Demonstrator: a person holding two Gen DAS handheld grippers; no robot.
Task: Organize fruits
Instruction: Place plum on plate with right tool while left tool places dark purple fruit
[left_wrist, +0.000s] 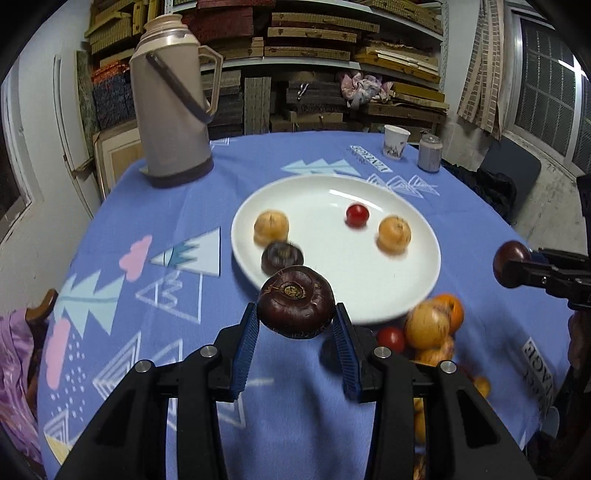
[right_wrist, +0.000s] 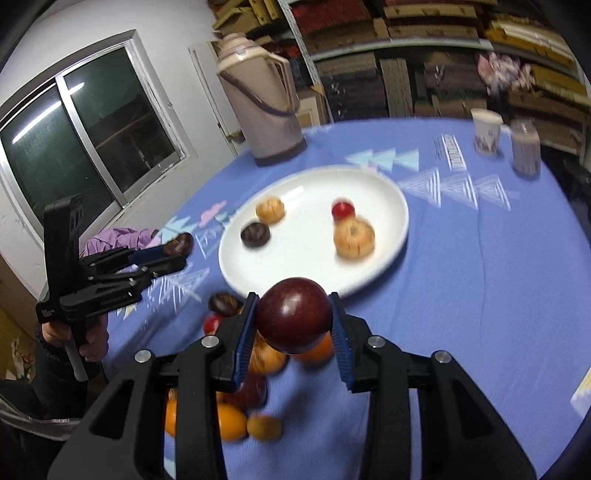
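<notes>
Left wrist view: left gripper (left_wrist: 295, 326), jaws narrowed onto a dark brown water chestnut (left_wrist: 295, 312), held above the blue tablecloth (left_wrist: 147, 314) just short of the white plate (left_wrist: 369, 295). Plate holds two yellow fruits, one small red fruit, one dark chestnut. Right wrist view: right gripper (right_wrist: 293, 325), clamped on a dark red plum (right_wrist: 293, 319), above the loose fruit pile (right_wrist: 236, 417). Thermos (left_wrist: 171, 103) stands behind the plate.
</notes>
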